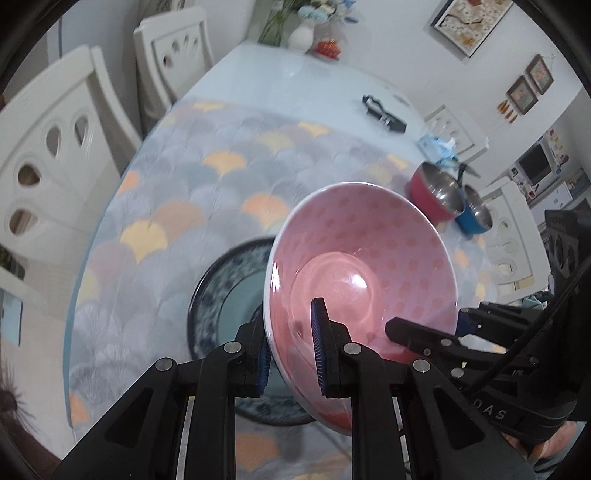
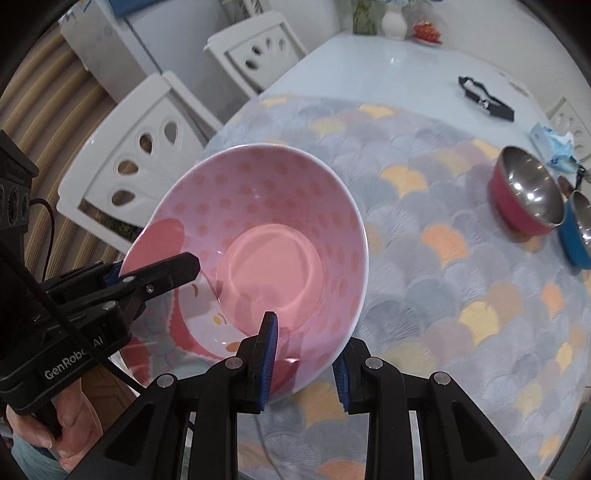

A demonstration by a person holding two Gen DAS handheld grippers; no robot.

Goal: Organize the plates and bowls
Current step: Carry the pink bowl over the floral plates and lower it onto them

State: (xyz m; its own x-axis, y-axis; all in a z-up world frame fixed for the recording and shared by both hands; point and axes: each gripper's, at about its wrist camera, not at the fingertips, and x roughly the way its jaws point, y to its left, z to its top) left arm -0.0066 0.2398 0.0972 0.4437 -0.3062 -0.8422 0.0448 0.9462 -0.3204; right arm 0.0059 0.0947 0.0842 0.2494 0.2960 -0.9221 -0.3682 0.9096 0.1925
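A pink polka-dot bowl (image 1: pixel 369 266) (image 2: pixel 258 229) with a cartoon figure inside hangs tilted above the table, held by both grippers. My left gripper (image 1: pixel 291 343) is shut on its near rim, one pad inside and one outside. My right gripper (image 2: pixel 304 347) is shut on the rim at the opposite side. Each gripper also shows in the other's view: the right gripper (image 1: pixel 430 325) at the right, the left gripper (image 2: pixel 153 267) at the left. A dark blue patterned plate (image 1: pixel 221 295) lies on the table just below and left of the bowl, partly hidden by it.
A fan-patterned cloth (image 2: pixel 443 295) covers the near half of the table. A red steel-lined bowl (image 2: pixel 524 192) and a blue one (image 2: pixel 576 236) stand at the right. Further back lie a black object (image 1: pixel 384 116) and a vase (image 1: pixel 301 35). White chairs (image 1: pixel 55 155) line the left side.
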